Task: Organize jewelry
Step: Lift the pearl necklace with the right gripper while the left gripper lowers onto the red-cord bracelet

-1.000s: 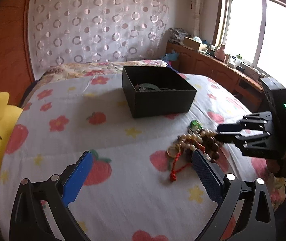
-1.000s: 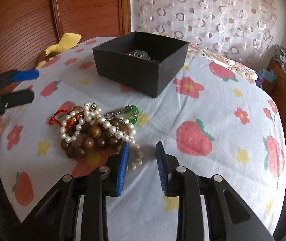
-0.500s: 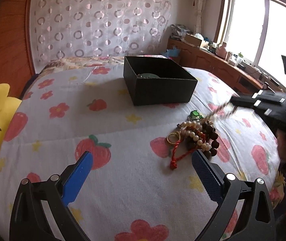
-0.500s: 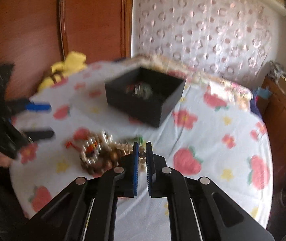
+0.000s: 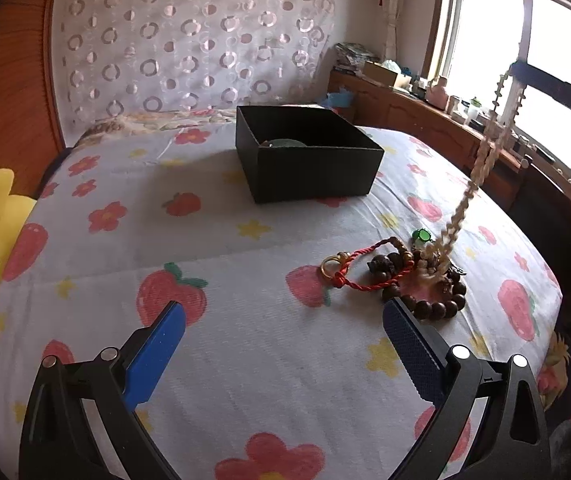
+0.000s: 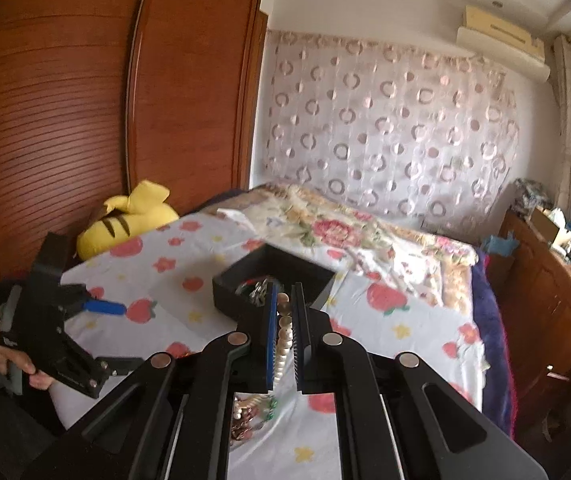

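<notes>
Now the right gripper (image 6: pixel 284 308), pinching the pearl necklace (image 5: pixel 481 160) whose tail trails on the jewelry pile (image 5: pixel 413 276), likely needs carrying over the black box (image 5: pixel 305 156); left gripper (image 5: pixel 281 344) spread, idle.

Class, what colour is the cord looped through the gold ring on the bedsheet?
Red. The cord shows best in the left wrist view, beside the ring.

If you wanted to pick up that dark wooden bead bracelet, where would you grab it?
Grip the wooden bead bracelet on its near arc, coming straight down from above. It lies flat on the bedsheet, and that arc sits clear of the red cord and the pearl strand that the right gripper holds.
</notes>
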A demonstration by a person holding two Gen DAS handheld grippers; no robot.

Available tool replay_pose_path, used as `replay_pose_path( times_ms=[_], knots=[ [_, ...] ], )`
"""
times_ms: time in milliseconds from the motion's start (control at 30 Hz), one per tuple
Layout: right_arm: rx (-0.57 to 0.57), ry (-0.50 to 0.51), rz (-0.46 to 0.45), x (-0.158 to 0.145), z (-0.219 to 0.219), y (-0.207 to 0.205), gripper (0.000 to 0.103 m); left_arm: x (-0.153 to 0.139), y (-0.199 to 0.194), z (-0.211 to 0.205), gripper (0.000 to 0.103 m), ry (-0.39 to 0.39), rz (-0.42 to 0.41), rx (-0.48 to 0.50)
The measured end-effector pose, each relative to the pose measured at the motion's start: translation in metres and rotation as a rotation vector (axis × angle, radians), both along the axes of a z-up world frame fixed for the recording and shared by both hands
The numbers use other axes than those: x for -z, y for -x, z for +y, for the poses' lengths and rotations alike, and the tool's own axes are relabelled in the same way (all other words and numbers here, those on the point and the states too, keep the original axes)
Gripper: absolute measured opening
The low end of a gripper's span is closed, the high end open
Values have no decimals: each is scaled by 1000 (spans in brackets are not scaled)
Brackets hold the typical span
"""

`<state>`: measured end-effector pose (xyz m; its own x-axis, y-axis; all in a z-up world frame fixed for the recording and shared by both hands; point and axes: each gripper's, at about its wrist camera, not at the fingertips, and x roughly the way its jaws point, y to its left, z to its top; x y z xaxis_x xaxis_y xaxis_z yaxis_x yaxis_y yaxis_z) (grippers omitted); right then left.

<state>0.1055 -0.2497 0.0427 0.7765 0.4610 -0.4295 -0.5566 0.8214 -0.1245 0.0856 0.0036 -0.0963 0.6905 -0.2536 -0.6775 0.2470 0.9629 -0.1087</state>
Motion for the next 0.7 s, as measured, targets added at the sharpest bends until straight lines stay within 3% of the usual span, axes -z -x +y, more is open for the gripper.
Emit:
replay_pose_path(
  times_ms=[267, 333, 433, 633, 700],
  knots=[
    [44, -35, -79, -30, -24, 9, 8, -6, -1, 0, 92, 33, -16, 13],
    [50, -30, -83, -32, -27, 9, 8, -7, -4, -1, 74, 52, -2, 26],
    [61, -12, -78, -27, -29, 7, 8, -5, -11, -7, 59, 65, 25, 54],
    [71, 1, -46, -11, -29, 0, 8, 6, -26, -21, 39, 97, 105, 102],
    [70, 1, -39, -6, -29, -1, 8, 10, -30, -25, 38, 99, 127, 100]
  ],
)
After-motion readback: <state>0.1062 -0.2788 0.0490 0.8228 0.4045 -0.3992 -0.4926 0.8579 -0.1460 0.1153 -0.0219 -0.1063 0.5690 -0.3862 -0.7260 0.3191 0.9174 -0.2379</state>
